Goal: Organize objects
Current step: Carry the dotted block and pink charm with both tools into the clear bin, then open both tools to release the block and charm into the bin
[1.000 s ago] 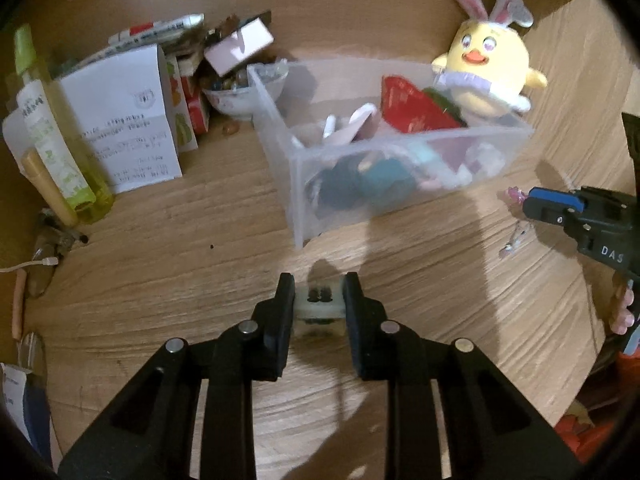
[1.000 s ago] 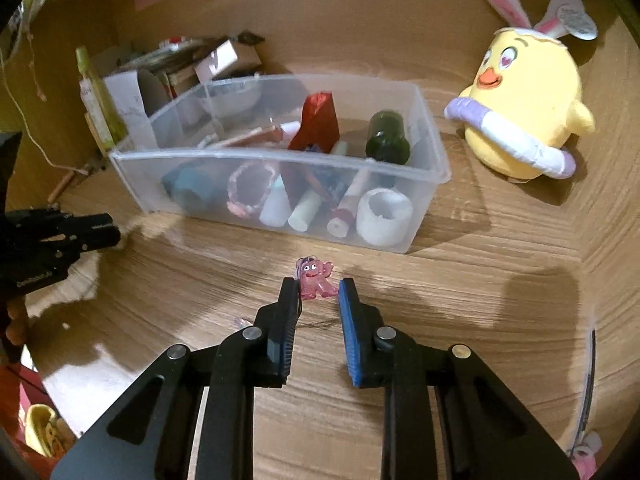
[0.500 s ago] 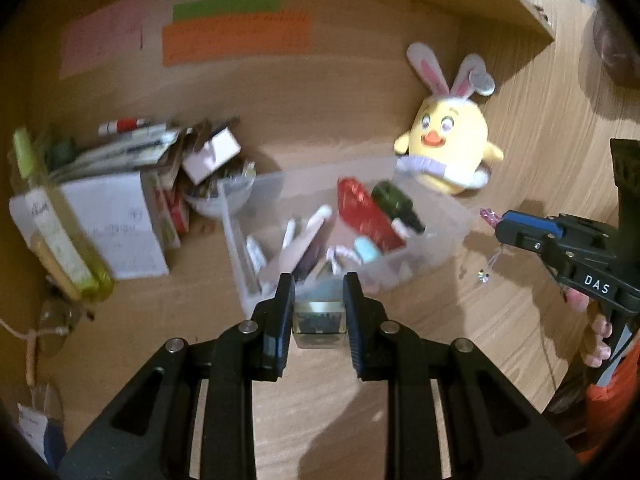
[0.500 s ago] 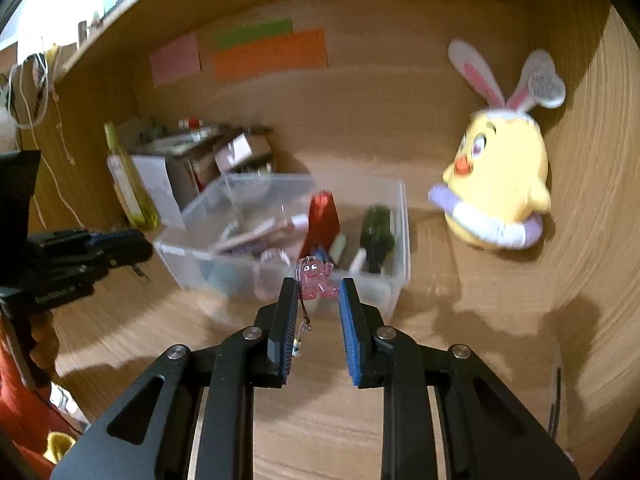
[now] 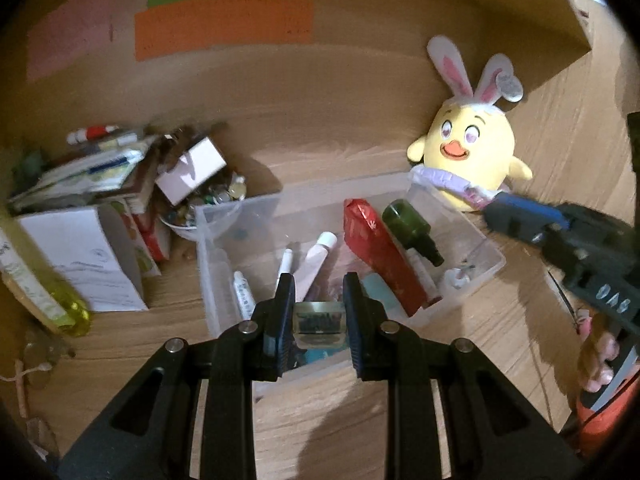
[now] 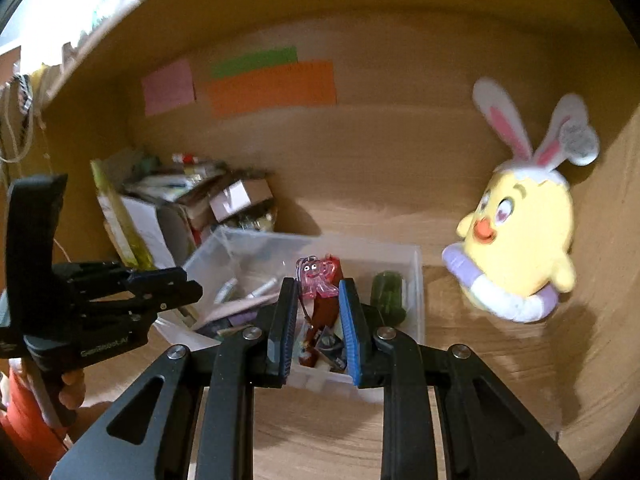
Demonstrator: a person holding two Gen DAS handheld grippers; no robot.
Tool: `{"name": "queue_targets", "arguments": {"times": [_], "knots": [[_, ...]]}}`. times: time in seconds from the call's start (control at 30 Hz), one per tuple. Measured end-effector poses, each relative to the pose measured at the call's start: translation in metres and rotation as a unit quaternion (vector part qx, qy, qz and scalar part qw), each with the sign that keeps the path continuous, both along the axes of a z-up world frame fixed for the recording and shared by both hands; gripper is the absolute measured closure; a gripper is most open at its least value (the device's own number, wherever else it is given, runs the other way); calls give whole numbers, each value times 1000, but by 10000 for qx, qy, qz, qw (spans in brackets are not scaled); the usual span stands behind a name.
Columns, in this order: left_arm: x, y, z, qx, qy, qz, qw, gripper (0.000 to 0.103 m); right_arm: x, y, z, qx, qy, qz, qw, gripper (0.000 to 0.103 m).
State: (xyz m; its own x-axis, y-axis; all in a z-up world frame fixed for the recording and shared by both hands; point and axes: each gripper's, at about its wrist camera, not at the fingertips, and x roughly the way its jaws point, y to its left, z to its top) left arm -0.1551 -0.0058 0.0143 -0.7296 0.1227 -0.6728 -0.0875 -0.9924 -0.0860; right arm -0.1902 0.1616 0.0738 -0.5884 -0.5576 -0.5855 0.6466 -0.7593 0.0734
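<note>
My left gripper (image 5: 319, 304) is shut on a small clear block with dark marks (image 5: 320, 322), held above the near edge of the clear plastic bin (image 5: 224, 216). My right gripper (image 6: 318, 304) is shut on a pink translucent character charm (image 6: 316, 280) with a thin cord hanging down, held above the same bin (image 6: 416, 280). The bin holds a red packet (image 5: 376, 252), a dark green bottle (image 5: 412, 230), tubes and pens. The right gripper shows in the left wrist view (image 5: 520, 220); the left gripper shows in the right wrist view (image 6: 176, 284).
A yellow plush chick with bunny ears (image 5: 468, 152) sits right of the bin. A pile of boxes, papers and a bowl of small items (image 5: 120, 184) stands at the left, with a yellow-green bottle (image 5: 44, 292). Sticky notes (image 5: 224, 24) are on the back wall.
Both grippers have risen from the desk with their objects and moved over the bin. The charm, earlier lying on the wood, is now held between the right fingers.
</note>
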Motion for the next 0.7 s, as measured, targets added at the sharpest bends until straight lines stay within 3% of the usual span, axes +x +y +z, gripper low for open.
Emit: {"name": "queue_targets", "arguments": {"times": [0.4, 0.5, 0.6, 0.7], "knots": [[-18, 6, -26, -85, -304, -107, 9994, 77, -34, -14, -58, 514, -669, -48, 9964, 84], [-15, 8, -24, -113, -259, -135, 9995, 70, -33, -16, -60, 606, -672, -16, 9959, 82], [-9, 9, -17, -140, -147, -126, 9997, 59, -25, -15, -52, 594, -563, 26, 9966, 73], [-1, 10, -8, -133, -14, -126, 9998, 59, -14, -11, -40, 550, -382, 43, 9977, 70]]}}
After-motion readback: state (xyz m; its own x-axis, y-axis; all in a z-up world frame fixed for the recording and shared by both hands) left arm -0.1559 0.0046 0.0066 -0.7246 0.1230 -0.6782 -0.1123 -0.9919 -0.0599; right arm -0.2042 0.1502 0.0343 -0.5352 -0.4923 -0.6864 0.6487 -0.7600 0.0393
